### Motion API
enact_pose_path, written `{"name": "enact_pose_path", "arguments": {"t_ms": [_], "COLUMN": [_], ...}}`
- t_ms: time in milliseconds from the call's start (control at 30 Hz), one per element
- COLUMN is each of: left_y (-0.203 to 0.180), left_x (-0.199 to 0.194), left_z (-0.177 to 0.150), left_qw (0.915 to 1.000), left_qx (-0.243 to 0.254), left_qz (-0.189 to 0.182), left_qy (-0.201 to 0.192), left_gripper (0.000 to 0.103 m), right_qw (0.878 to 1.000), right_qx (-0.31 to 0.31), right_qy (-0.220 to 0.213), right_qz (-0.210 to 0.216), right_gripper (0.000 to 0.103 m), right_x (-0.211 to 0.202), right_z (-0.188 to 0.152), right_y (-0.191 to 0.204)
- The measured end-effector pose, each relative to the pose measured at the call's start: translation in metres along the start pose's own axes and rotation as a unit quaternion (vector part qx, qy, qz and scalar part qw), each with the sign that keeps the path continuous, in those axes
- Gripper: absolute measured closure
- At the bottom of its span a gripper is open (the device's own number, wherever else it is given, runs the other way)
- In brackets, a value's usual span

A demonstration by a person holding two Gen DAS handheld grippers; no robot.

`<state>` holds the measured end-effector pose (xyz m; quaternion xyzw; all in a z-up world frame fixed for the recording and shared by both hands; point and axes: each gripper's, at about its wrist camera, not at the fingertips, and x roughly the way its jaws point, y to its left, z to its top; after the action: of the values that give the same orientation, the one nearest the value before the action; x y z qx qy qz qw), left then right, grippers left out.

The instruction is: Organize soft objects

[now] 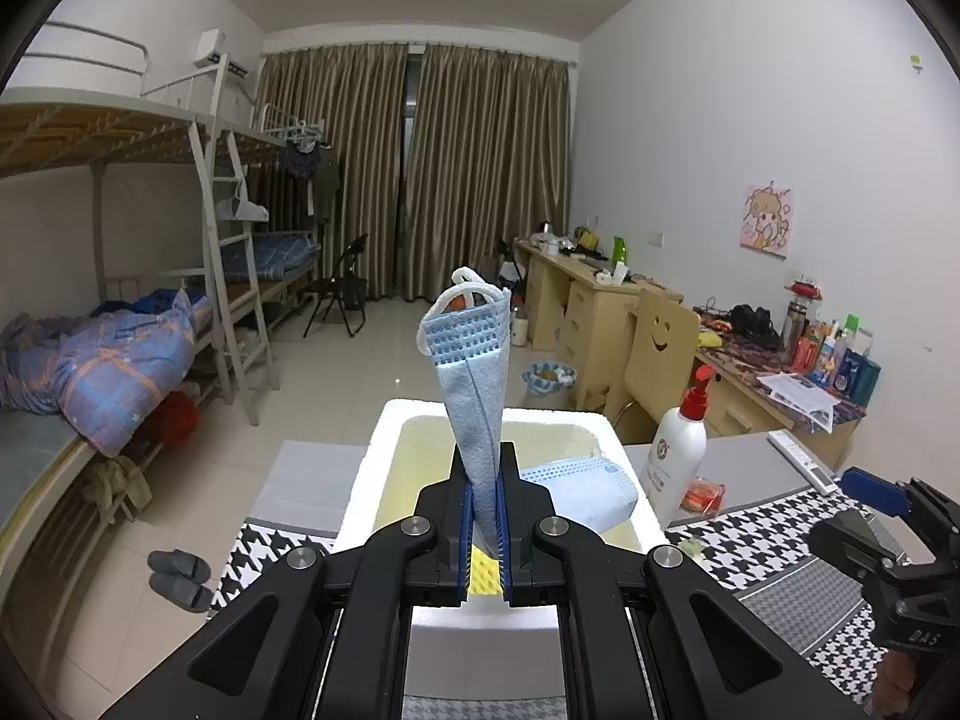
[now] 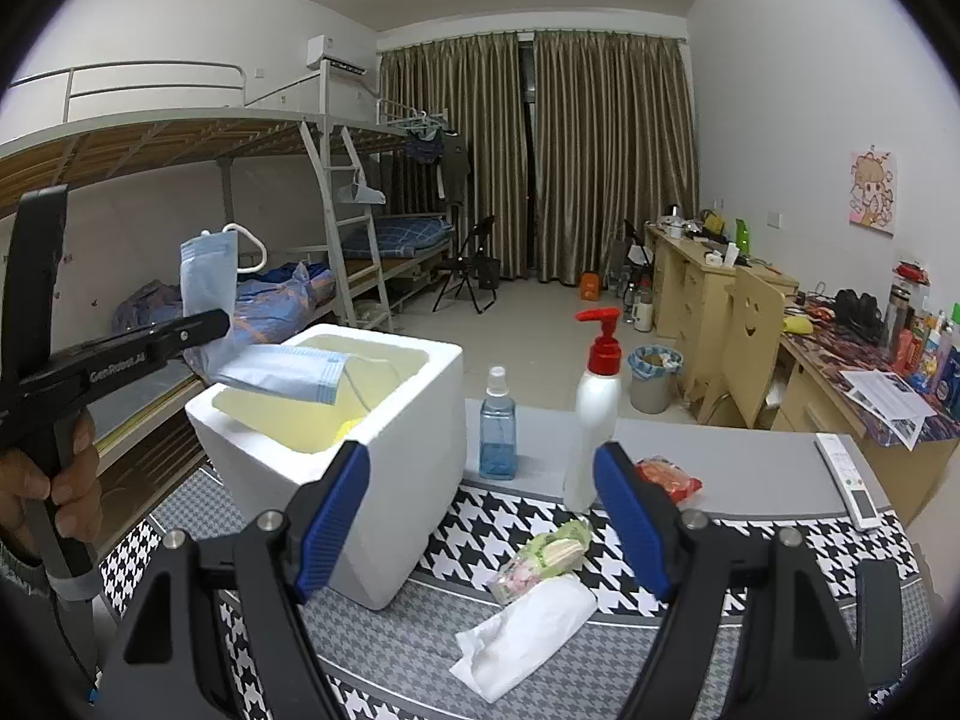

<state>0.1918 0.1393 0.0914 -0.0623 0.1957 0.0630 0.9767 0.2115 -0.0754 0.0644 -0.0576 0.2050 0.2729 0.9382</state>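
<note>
Standing upright above the foam box, a blue face mask is clamped by its lower end between the closed jaws of the left gripper. Foam box: white, open-topped, on a houndstooth cloth; holds a second blue mask lying across the top and something yellow beneath. Right gripper: jaws wide apart, empty, pointing over a tissue and a snack packet. Left gripper's side reads "GenRobot.AI".

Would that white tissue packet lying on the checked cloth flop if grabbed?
Probably. The white tissue packet looks soft and crumpled, so it would likely sag and squash. It seems light. Lying flat on the checked cloth, it shouldn't roll.
</note>
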Motion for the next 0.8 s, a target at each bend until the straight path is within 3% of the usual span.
{"name": "enact_pose_path", "arguments": {"t_ms": [533,633,700,800], "left_y": [-0.001,-0.001,-0.001,-0.003], "left_x": [0.036,0.039,0.038,0.036], "left_z": [-0.001,-0.001,-0.002,-0.004], "left_qw": [0.9992,0.9989,0.9989,0.9989], "left_qx": [0.009,0.012,0.012,0.011], "left_qz": [0.018,0.022,0.027,0.030], "left_qy": [0.036,0.040,0.037,0.034], "left_gripper": [0.095,0.080,0.062,0.052], "right_qw": [1.000,1.000,1.000,0.999], "right_qx": [0.015,0.020,0.023,0.025], "right_qy": [-0.002,-0.004,-0.003,-0.003], "right_qz": [-0.014,-0.017,-0.018,-0.020], "right_gripper": [0.022,0.022,0.022,0.022], "right_x": [-0.004,-0.005,-0.005,-0.005], "right_z": [-0.008,-0.008,-0.008,-0.009], "right_y": [-0.015,-0.019,-0.021,-0.023]}}
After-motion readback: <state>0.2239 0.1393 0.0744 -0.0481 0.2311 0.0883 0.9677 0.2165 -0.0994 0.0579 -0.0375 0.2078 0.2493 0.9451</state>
